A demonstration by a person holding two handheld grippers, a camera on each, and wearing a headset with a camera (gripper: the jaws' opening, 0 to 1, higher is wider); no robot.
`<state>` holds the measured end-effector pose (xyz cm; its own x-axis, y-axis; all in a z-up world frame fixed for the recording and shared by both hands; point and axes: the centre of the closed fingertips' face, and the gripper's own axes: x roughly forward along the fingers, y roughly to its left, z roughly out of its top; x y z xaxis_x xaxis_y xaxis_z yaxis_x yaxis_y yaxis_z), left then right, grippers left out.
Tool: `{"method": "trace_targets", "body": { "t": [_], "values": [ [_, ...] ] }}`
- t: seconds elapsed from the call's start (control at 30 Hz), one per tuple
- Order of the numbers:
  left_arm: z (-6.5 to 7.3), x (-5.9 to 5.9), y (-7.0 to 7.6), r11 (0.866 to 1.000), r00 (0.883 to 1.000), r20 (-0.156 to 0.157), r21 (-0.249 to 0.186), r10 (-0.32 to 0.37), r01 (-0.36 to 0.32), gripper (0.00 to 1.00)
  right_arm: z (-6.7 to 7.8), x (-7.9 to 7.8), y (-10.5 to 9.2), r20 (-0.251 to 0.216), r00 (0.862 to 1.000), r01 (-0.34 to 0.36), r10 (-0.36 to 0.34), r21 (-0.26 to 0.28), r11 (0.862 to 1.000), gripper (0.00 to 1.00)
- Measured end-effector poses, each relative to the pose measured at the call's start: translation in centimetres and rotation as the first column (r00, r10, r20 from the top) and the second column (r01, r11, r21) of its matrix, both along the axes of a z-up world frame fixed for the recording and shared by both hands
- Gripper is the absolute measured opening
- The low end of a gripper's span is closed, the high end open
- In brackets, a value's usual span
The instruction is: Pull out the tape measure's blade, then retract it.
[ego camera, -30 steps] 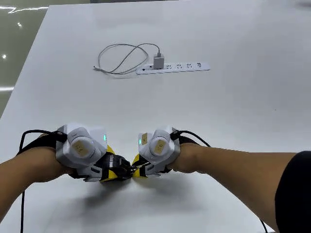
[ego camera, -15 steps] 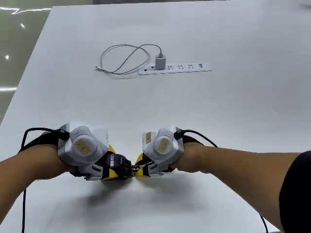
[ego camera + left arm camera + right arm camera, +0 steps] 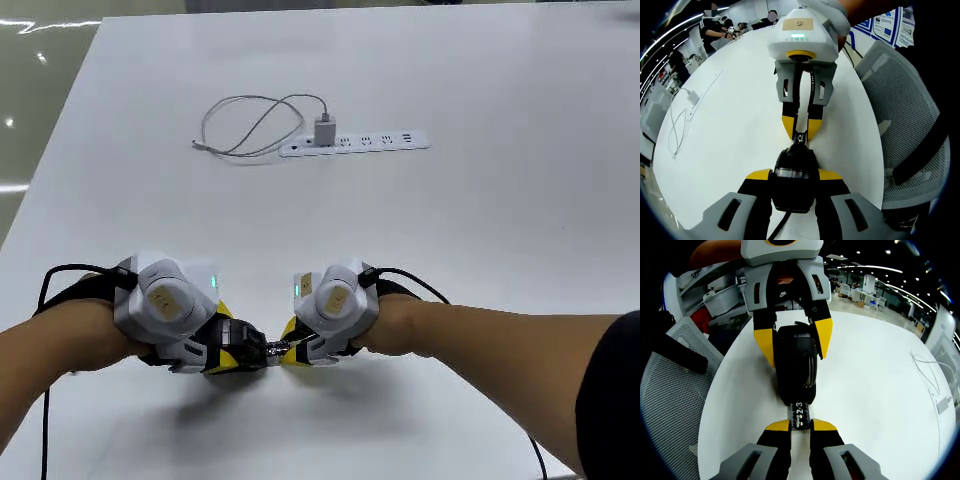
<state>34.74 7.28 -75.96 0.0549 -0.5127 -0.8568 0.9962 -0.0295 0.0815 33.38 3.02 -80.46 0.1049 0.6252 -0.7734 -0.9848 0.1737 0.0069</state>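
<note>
The two grippers meet jaw to jaw at the near edge of the white table (image 3: 480, 220), close in front of the person. The left gripper (image 3: 795, 175) has its yellow-tipped jaws clamped on either side of the black tape measure (image 3: 796, 370), which sits low over the table. The right gripper (image 3: 800, 426) faces it with its jaws drawn narrow, pinched on the end of the blade (image 3: 799, 415). Only a short bit of blade is out of the case, enough to read the numbers 2 and 3 on it, and it runs straight from the case mouth into the right jaws. In the head view the case and the blade tip lie between the two gripper bodies, which are just beside each other.

Well apart, toward the far side of the table, a white power strip (image 3: 370, 142) lies flat with a charger (image 3: 326, 130) plugged into it and a thin white cable (image 3: 250, 120) looping off to its left. A grey mesh chair (image 3: 900, 115) stands just beside the table edge.
</note>
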Motion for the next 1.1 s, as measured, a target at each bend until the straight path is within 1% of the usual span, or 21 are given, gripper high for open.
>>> {"method": "trace_targets", "body": {
  "t": [0.07,0.33,0.63,0.77,1.1],
  "values": [
    [0.0,0.0,0.0,1.0,1.0,-0.001,0.003,-0.004,0.004,0.28,0.0,0.0,-0.2,-0.008,1.0,0.009,-0.009,0.003,1.0,0.09],
    [0.0,0.0,0.0,1.0,1.0,-0.001,0.002,-0.006,0.006,0.28,0.0,-0.1,-0.6,-0.015,1.0,0.014,-0.014,-0.004,1.0,0.09],
    [0.0,0.0,0.0,1.0,1.0,-0.001,0.0,-0.006,0.006,0.28,0.0,0.0,-1.0,-0.011,1.0,0.025,-0.025,-0.006,1.0,0.09],
    [0.0,0.1,0.0,1.0,1.0,0.0,-0.007,-0.002,0.002,0.28,0.0,0.0,-1.2,-0.013,0.999,0.029,-0.029,-0.006,1.0,0.09],
    [0.0,0.1,0.0,1.0,1.0,0.004,-0.001,-0.001,0.001,0.28,0.0,-0.1,-1.8,-0.016,0.999,0.036,-0.036,-0.014,0.999,0.09]
  ]
}}
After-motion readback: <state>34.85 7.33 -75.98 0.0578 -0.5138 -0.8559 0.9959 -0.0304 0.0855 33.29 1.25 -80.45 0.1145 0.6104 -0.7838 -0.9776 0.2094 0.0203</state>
